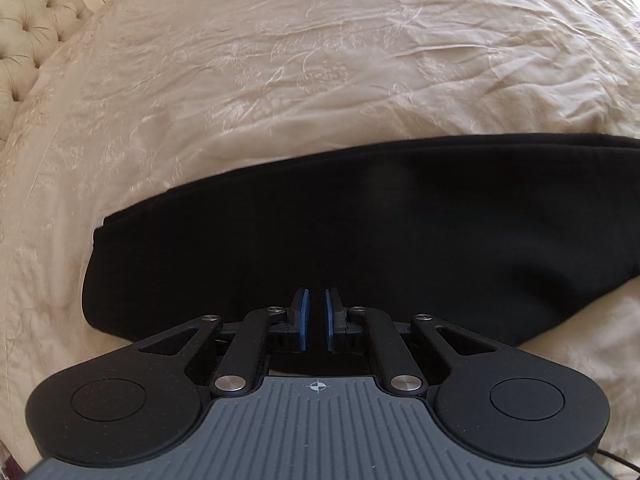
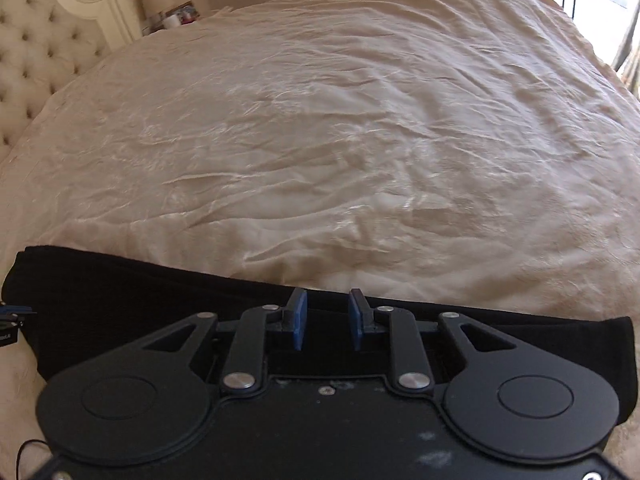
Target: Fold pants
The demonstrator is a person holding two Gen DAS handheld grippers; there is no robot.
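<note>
Black pants (image 1: 360,240) lie folded in a long band across the near side of the cream bedspread. In the right wrist view the pants (image 2: 120,300) run under the gripper from the left edge to the right. My left gripper (image 1: 317,300) hovers over the near edge of the pants, its blue pads close together with a narrow gap, nothing seen between them. My right gripper (image 2: 327,304) is over the pants' far edge, jaws apart and empty. The tip of the left gripper (image 2: 12,318) shows at the far left of the right wrist view.
The cream embroidered bedspread (image 1: 320,60) spreads wide beyond the pants (image 2: 360,140). A tufted headboard (image 2: 36,52) stands at the far left, also in the left wrist view (image 1: 28,40). A nightstand with small items (image 2: 176,16) sits beside it.
</note>
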